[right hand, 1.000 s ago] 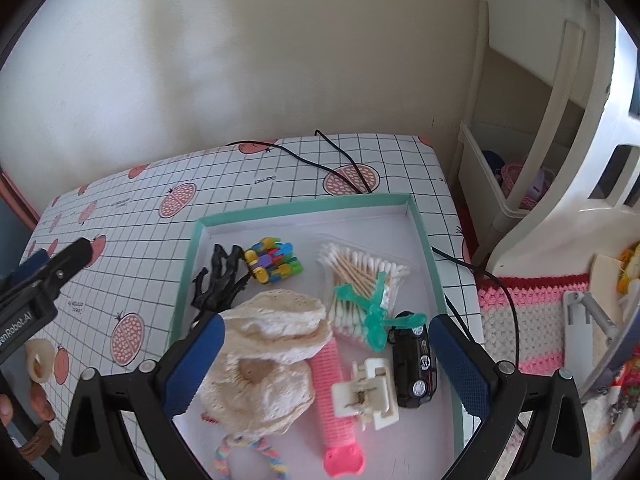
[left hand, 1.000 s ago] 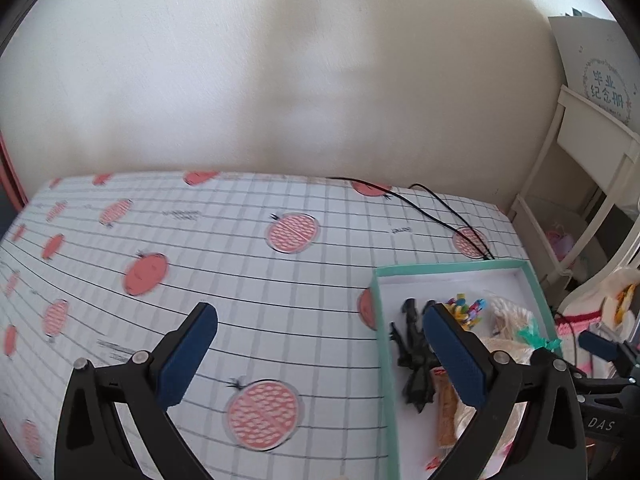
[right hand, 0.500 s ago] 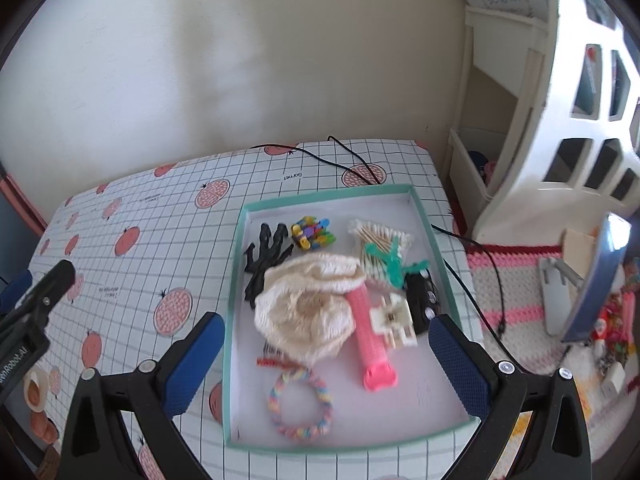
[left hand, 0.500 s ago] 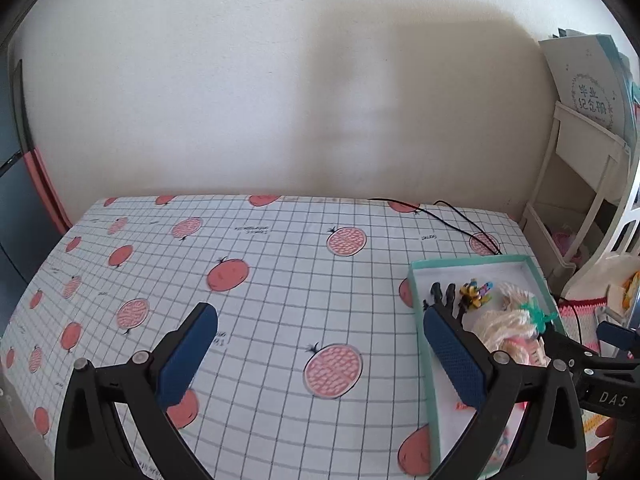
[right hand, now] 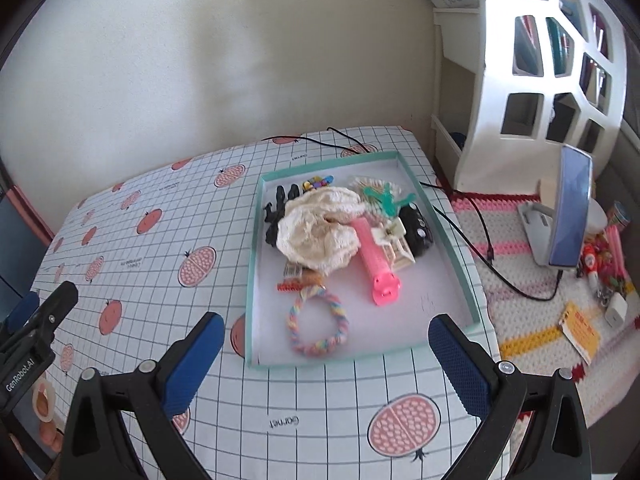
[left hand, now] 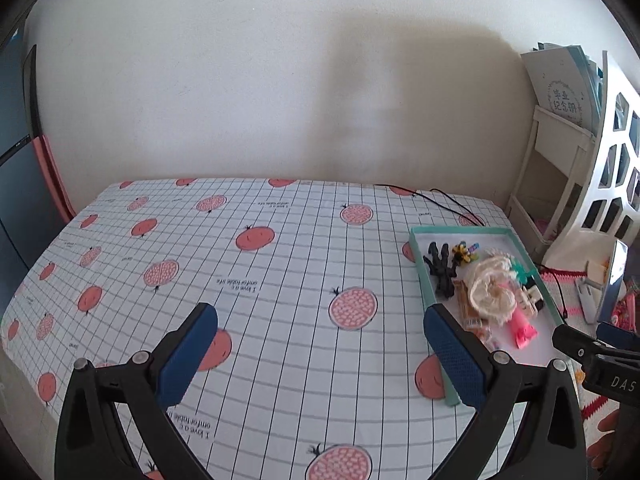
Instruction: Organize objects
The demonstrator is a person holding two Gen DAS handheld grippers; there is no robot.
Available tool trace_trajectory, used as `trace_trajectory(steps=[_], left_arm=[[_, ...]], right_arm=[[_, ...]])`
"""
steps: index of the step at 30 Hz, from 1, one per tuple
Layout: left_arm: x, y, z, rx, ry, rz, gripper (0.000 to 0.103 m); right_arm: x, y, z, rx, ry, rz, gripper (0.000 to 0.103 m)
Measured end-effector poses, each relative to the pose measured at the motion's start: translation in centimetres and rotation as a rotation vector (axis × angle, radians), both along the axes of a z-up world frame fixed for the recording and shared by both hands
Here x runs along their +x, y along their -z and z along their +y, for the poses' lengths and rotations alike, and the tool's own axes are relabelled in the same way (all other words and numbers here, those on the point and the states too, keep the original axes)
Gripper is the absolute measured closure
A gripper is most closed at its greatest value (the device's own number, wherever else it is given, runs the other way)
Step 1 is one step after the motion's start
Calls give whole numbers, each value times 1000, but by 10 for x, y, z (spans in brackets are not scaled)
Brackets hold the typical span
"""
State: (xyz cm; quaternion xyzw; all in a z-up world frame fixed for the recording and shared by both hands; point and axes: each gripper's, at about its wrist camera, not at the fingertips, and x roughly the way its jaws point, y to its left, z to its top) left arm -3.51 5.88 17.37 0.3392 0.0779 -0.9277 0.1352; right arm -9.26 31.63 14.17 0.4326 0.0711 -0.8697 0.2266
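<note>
A teal-rimmed white tray sits on the right part of the table and also shows in the left wrist view. It holds a cream lace cloth, a pink hair roller, a pastel braided ring, a black claw clip, a cream clip, a black toy car and cotton swabs. My right gripper is open and empty, above the tray's near edge. My left gripper is open and empty over the tablecloth, left of the tray.
The table has a white grid cloth with red fruit prints. A black cable runs past the tray's right side. A white shelf, a phone on a stand and small clutter on a crochet mat are to the right.
Both grippers have pulled back and up from the tray, so more of the table and the whole tray show. Both stay open and empty.
</note>
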Motion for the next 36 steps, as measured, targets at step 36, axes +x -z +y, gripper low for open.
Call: trace_trajectory(steps=[36], left_arm=[[55,138,-6,7,-59,-191,0]], right_arm=[[44,124,6,146,18,-20,0]])
